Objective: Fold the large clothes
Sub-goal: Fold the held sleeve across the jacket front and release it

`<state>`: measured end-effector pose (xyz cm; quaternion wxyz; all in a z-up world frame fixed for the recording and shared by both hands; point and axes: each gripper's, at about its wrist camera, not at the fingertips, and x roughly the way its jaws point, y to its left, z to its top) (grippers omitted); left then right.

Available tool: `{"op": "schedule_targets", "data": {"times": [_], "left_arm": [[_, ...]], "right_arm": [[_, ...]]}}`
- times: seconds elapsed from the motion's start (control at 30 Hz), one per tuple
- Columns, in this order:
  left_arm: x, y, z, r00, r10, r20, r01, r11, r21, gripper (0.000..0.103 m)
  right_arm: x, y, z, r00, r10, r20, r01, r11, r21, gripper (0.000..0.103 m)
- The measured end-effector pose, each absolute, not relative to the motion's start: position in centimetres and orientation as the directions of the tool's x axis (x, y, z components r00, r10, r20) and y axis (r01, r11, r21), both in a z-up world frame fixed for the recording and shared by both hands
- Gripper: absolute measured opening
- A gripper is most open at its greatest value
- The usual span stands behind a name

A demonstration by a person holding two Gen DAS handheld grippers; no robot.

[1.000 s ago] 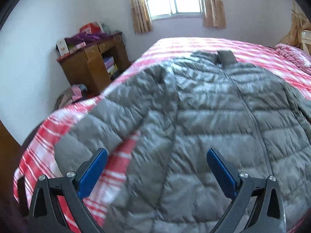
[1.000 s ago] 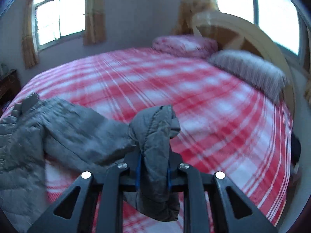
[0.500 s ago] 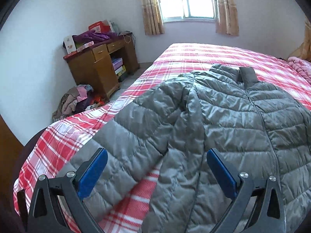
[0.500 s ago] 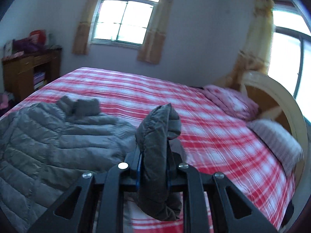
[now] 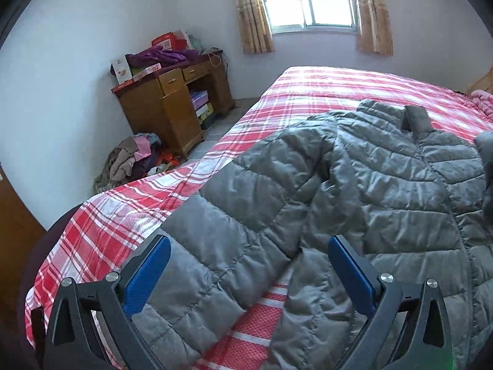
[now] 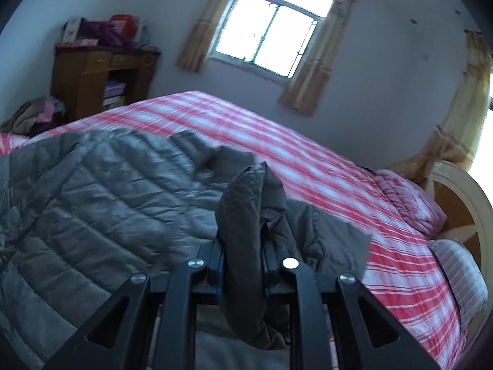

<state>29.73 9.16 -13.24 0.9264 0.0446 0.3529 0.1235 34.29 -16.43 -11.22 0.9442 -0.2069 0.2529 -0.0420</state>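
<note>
- Desk (image 5: pixel 172 104) over on the far left, cluttered on top.
- Left gripper (image 5: pixel 246 273) hangs with its jaws spread wide, nothing in them.
- Grey puffer jacket (image 5: pixel 354 203) sprawled on the plaid bed (image 5: pixel 323 89).
- Right gripper (image 6: pixel 243 265) clamped on its sleeve cuff (image 6: pixel 246 215).

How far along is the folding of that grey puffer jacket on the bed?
Early stage. Done: the grey jacket lies spread on the red plaid bed. In hand: the right gripper is shut on one sleeve, held above the jacket's body. Left: the other sleeve lies flat under the open left gripper.
</note>
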Motion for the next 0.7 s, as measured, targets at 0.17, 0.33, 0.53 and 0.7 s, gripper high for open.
{"op": "schedule_targets", "data": {"times": [0.17, 0.33, 0.53, 0.7], "left_arm": [[31.2, 9.9, -14.2, 0.686, 0.263, -0.679, -0.220, 0.964, 0.150, 0.102], [32.0, 9.7, -13.5, 0.683, 0.252, -0.686, -0.230, 0.965, 0.126, 0.102], [32.9, 4.9, -11.6, 0.710, 0.135, -0.692, -0.143, 0.989, 0.047, 0.102], [34.8, -1.9, -12.0, 0.685, -0.001, -0.728, -0.004, 1.000, -0.005, 0.102]], "right_arm": [[35.0, -13.6, -14.5, 0.843, -0.131, -0.522, -0.109, 0.908, -0.404, 0.027], [33.2, -14.0, -14.6, 0.833, -0.029, -0.553, -0.182, 0.929, -0.322, 0.078], [29.3, -17.7, -12.3, 0.866, -0.005, -0.501, -0.148, 0.953, -0.265, 0.090], [29.5, -21.2, -13.6, 0.849, -0.149, -0.507, -0.029, 0.945, -0.326, 0.092]]}}
